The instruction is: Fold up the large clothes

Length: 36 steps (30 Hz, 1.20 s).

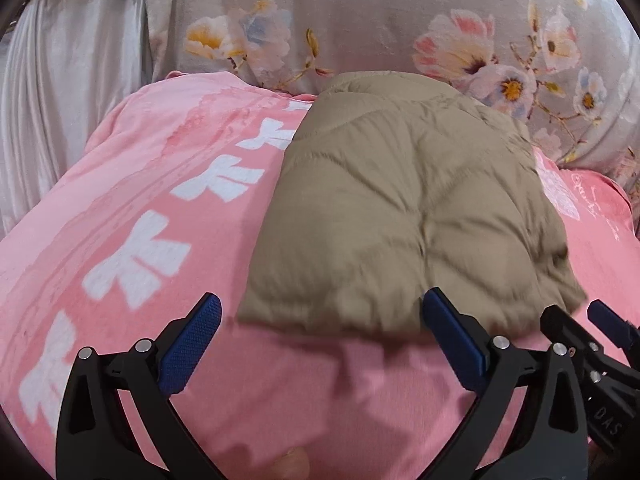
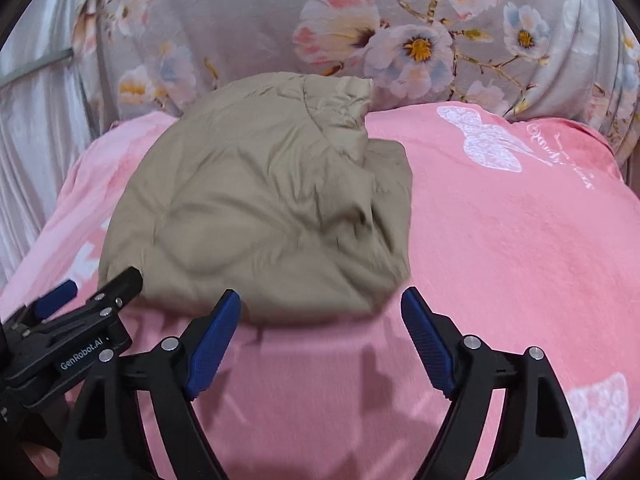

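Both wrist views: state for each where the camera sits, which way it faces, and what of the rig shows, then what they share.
Left wrist: on the left hand-held gripper, looking forward and down at the folded tan jacket; its open blue pads frame the near edge, and the right hand-held gripper shows beside it.
Right wrist: on the right one, same aim, jaws open and empty.
Shared: jacket, pink blanket, floral bedding.

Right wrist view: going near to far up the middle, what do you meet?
Right claw, open and empty → pink blanket → folded tan jacket → floral bedding.
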Available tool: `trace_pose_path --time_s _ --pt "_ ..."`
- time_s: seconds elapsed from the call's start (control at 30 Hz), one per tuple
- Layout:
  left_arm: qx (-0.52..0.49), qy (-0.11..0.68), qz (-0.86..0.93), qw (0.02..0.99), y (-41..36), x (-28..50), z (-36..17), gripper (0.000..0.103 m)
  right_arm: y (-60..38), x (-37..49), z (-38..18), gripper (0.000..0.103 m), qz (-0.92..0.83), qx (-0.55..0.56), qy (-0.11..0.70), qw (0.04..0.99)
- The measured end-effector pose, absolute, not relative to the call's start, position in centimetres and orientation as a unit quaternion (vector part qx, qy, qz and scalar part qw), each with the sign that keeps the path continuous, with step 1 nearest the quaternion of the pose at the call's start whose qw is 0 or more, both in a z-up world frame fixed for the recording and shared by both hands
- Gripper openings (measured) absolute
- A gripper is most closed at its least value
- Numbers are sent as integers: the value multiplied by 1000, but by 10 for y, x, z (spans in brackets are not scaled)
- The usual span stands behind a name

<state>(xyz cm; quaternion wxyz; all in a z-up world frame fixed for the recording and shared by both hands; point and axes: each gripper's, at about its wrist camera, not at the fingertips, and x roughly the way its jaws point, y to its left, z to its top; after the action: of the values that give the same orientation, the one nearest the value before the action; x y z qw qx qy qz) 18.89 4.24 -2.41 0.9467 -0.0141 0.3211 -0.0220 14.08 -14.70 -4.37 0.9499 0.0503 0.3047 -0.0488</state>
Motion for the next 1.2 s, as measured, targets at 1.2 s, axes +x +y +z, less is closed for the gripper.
trace_pose_path --time_s 1.2 --pt "54 360 17 931 20 96 -43 98 -148 53 -80 86 -78 56 354 930"
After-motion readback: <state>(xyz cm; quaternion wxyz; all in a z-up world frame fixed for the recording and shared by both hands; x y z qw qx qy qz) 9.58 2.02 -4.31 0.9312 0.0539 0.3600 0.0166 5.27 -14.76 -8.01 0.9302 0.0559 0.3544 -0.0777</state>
